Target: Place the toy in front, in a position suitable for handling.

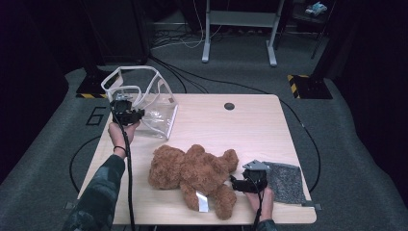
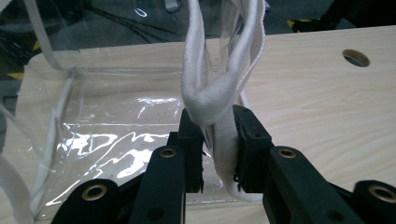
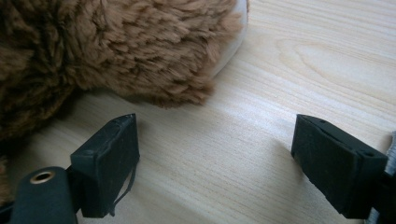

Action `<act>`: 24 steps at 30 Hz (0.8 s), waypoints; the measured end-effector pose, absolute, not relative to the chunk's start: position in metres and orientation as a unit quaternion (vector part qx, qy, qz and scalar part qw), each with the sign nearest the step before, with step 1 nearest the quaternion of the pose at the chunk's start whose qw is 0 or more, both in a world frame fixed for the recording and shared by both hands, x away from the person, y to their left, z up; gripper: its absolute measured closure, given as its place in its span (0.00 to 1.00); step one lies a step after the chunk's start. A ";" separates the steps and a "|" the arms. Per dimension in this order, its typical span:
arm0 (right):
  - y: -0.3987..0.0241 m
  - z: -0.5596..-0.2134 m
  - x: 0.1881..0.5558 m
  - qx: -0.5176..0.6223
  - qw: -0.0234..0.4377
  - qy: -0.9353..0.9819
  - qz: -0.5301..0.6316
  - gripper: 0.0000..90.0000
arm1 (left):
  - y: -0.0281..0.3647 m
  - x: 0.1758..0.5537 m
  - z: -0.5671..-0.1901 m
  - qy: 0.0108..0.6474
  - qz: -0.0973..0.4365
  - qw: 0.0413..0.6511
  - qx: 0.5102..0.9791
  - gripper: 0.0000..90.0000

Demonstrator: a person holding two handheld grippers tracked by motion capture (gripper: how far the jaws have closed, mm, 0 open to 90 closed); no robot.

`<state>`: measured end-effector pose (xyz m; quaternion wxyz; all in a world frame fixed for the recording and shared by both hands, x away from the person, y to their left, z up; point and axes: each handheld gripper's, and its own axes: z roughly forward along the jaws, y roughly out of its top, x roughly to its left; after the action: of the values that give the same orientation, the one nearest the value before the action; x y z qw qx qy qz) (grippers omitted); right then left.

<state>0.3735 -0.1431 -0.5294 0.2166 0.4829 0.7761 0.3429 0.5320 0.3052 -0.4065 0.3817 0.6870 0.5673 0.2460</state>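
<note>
A clear plastic tote bag [image 1: 156, 113] with white straps stands open at the table's back left. My left gripper [image 1: 126, 115] is shut on the bag's white strap [image 2: 217, 100], which bunches between the jaws in the left gripper view above the bag's clear side [image 2: 116, 135]. A brown teddy bear [image 1: 195, 173] lies on the table's front middle with a white tag [image 1: 202, 202] showing. My right gripper [image 1: 240, 185] rests just right of the bear, open, with bare wood between its pads [image 3: 112, 158]. The bear's fur [image 3: 116, 51] lies just ahead of them.
A grey felt mat [image 1: 286, 182] lies at the table's front right, beside my right gripper. A round cable hole [image 1: 229, 106] sits near the table's back edge. Cables and desk legs [image 1: 207, 48] are on the floor beyond the wooden table [image 1: 231, 130].
</note>
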 end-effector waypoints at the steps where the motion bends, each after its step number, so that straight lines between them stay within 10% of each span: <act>1: -0.143 -0.529 0.373 0.484 0.216 0.776 0.342 0.16 | 0.305 0.533 -0.406 0.570 0.248 0.381 0.684 0.83; 24: -0.143 -0.529 0.374 0.484 0.218 0.776 0.342 0.16 | 0.291 0.575 -0.403 0.600 0.267 0.336 0.675 0.83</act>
<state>0.3738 -0.1430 -0.5292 0.2175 0.4841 0.7757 0.3415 0.5750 0.2908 -0.4033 0.3363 0.6747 0.6004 0.2669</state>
